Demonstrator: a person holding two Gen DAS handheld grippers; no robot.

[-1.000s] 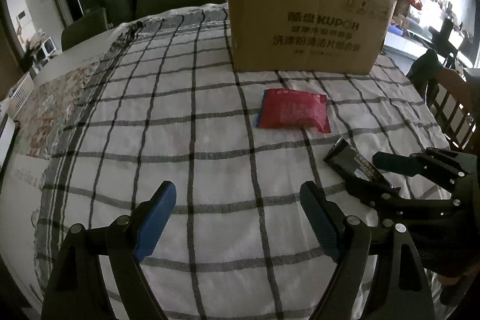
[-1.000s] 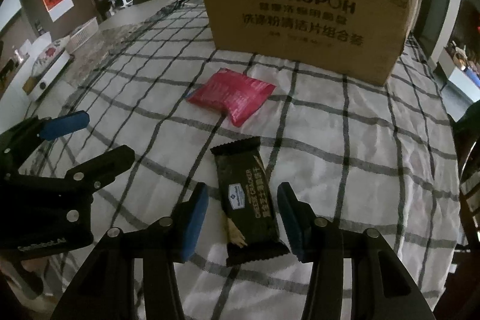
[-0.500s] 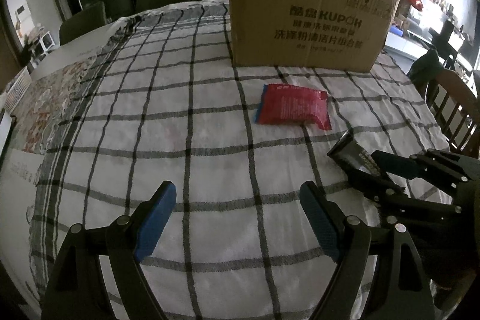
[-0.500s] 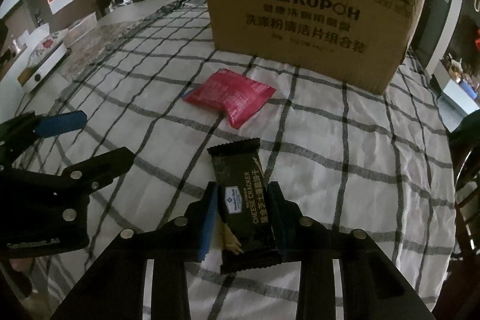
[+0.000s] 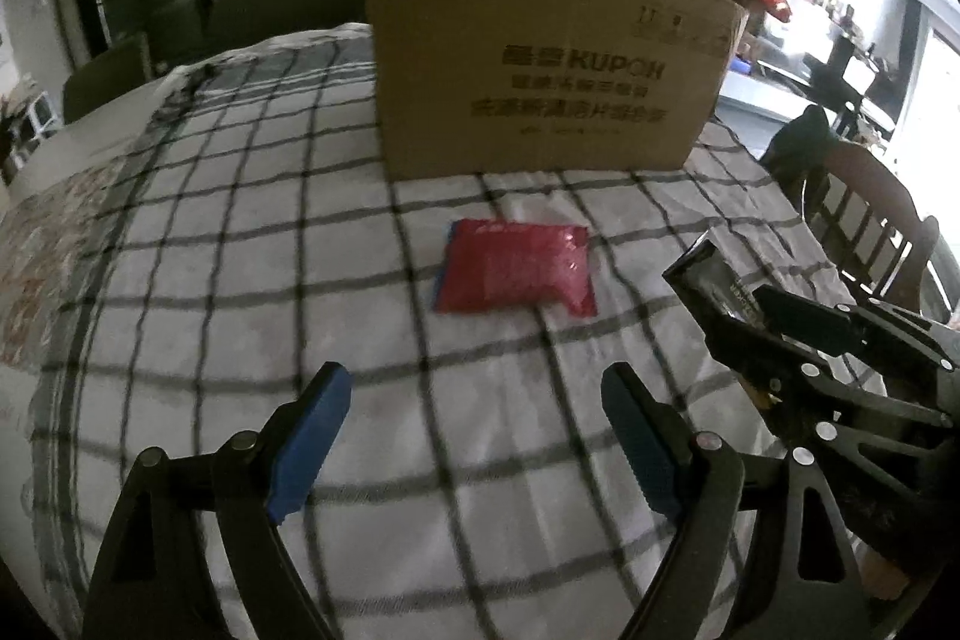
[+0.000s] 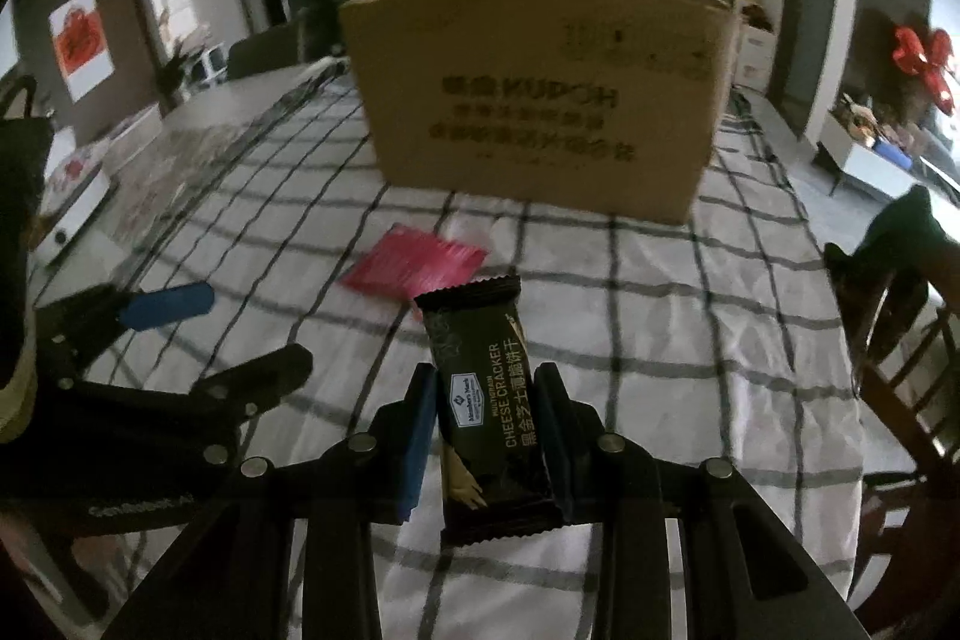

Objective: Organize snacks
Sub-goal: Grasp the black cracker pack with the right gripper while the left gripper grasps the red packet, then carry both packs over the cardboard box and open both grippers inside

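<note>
Fingers (image 6: 420,436) hide cracker packet (image 6: 489,412) edges - blurred.

Cardboard box (image 5: 540,64) stands upright at the far side of the counter (image 5: 240,280), blocking passage beyond it. Red snack packet (image 5: 516,268) lies flat on the checked cloth in front of the box, apart from it. Open cloth to the packet's left is unobstructed. Wooden chair (image 5: 870,220) stands close beside the counter's right edge.

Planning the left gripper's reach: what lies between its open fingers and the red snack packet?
Only bare checked tablecloth, as the left wrist view shows. The left gripper has nothing before the red snack packet.
</note>
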